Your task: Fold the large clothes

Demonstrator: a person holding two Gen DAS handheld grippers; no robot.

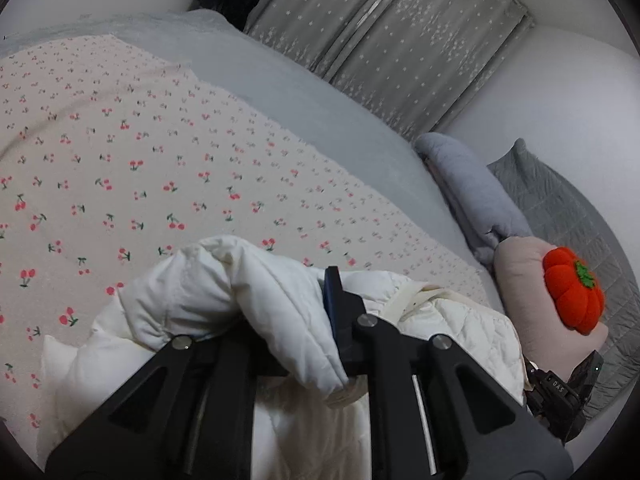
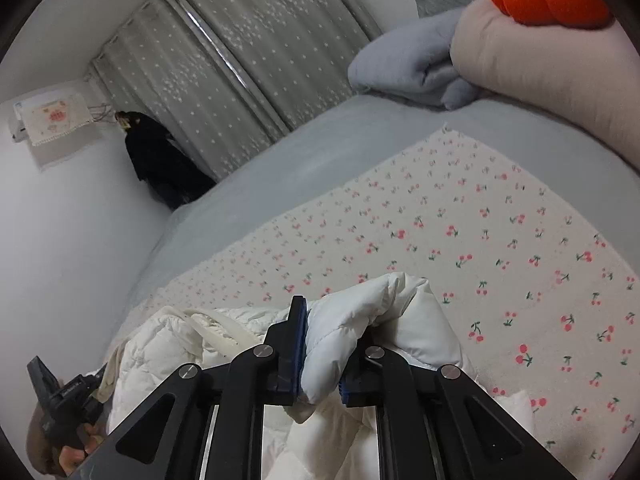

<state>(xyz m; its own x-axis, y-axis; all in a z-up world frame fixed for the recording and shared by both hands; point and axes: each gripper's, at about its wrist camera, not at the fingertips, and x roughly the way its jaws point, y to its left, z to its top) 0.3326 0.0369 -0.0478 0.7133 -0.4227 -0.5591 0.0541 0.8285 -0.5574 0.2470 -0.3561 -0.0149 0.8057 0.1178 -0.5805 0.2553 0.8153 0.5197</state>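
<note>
Garment: white padded jacket (image 1: 224,300), puffy, smooth shell outside, diamond-quilted lining showing on the far half; bunched into thick rolls, not lying flat.
Garment trim: cream ribbed strip (image 1: 404,300) lying across the quilted lining, seen in both wrist views.
Garment place: at the near edge of the bed, resting on the cherry-print blanket (image 1: 160,168), lifted at two points by the grippers.
Left gripper (image 1: 280,320): closed on a fat fold of the white jacket; fabric wrapped over and hiding one finger, the blue-padded finger (image 1: 332,304) pressed against the fold's side.
Right gripper (image 2: 322,356): clamped on another puffy fold of the same jacket, blue pads squeezing it from both sides, fabric bulging above and below the jaws.
Spacing of grippers: side by side, each visible at the edge of the other's view; a hand (image 2: 72,456) wrapped round the left gripper's handle.
Bed (image 1: 320,112): pale grey sheet, cherry-print blanket spread across the middle.
Head of bed: folded grey blanket (image 1: 476,196), beside it a beige pillow (image 1: 524,276) carrying an orange pumpkin plush (image 1: 572,292); grey quilted cushion (image 1: 560,208) behind.
Backdrop: grey star-patterned curtain (image 1: 380,32), white walls, dark clothing (image 2: 160,160) hanging in the corner.
Containers: cannot tell of any holding things.
</note>
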